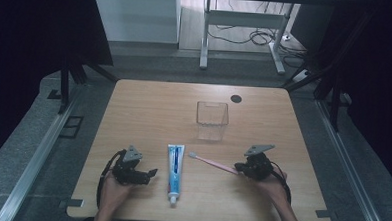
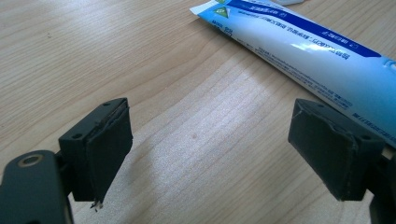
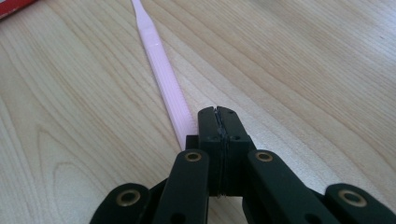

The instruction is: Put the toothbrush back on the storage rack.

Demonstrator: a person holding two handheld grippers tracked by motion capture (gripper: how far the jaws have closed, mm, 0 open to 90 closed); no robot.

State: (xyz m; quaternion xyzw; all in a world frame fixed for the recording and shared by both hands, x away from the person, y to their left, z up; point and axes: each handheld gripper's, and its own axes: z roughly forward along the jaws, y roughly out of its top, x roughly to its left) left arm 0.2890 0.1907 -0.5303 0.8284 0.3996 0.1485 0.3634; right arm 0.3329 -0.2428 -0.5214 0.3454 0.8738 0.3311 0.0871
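High view: the light wooden table (image 1: pixel 149 113) sits mid-frame with a wide bare stretch across its upper left and centre; its near edge runs along the bottom, just under the person's 2 wrists. The thin pink plastic toothbrush (image 1: pixel 212 163) lies flat in the lower centre-right, bristle head toward the upper left and handle end at the right gripper (image 1: pixel 239 168). In the right gripper view its black jaws are pressed together, the toothbrush (image 3: pixel 161 70) handle running up to their left side and going out of sight beneath them; whether the pads pinch it cannot be told. The bare wood on either side of the handle is free.

The left gripper (image 1: pixel 152 173) rests at lower left, close to the table's near edge. In the left gripper view the left gripper (image 2: pixel 210 154) has its jaws wide apart over bare wood, nothing between them.

The white and blue toothpaste tube (image 1: pixel 175 172) lies between the 2 grippers, cap toward the near edge, just beside the left gripper's right pad (image 2: pixel 327 149) and close to the toothbrush head. The clear square plastic cup (image 1: pixel 212 120) stands upright above the toothbrush, apart from it. The small dark round hole cover (image 1: pixel 236 98) sits near the far edge, at upper centre-right.
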